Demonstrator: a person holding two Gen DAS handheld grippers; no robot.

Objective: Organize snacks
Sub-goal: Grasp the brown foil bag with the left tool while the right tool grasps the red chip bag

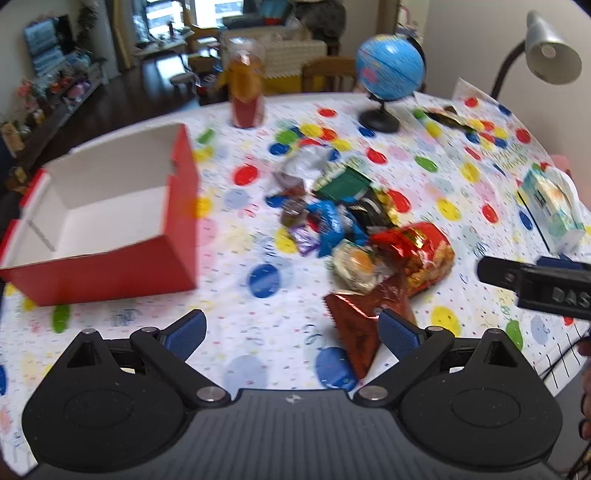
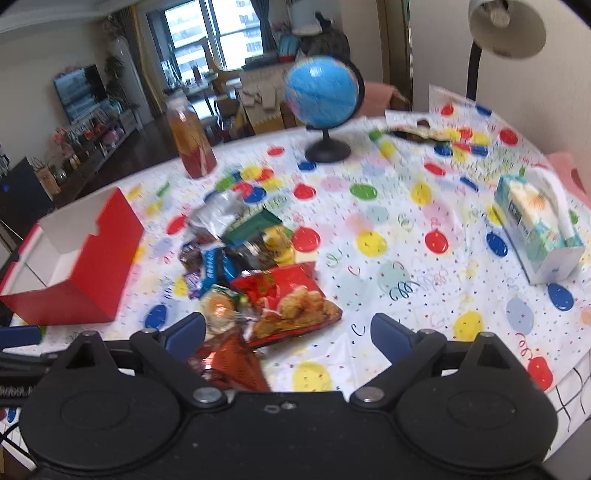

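Observation:
A pile of snack packets (image 1: 347, 218) (image 2: 243, 251) lies mid-table on a balloon-print cloth. Among them are a red bag with fried pieces (image 1: 424, 254) (image 2: 295, 306), a round bun packet (image 1: 354, 266) (image 2: 219, 306) and a brown-red foil packet (image 1: 354, 325) (image 2: 236, 363). An open red box with a white inside (image 1: 110, 206) (image 2: 74, 258) stands to the left. My left gripper (image 1: 291, 332) hovers open above the cloth, the foil packet near its right finger. My right gripper (image 2: 288, 336) is open above the near edge of the pile; its side (image 1: 532, 284) shows in the left wrist view.
A blue globe on a black stand (image 1: 388, 74) (image 2: 325, 99), a tall jar with a red base (image 1: 245, 85) (image 2: 190, 140) and a dark wrapper (image 1: 447, 118) stand at the back. A tissue box (image 1: 550, 206) (image 2: 535, 225) and a desk lamp (image 1: 550, 48) (image 2: 506, 26) are at the right.

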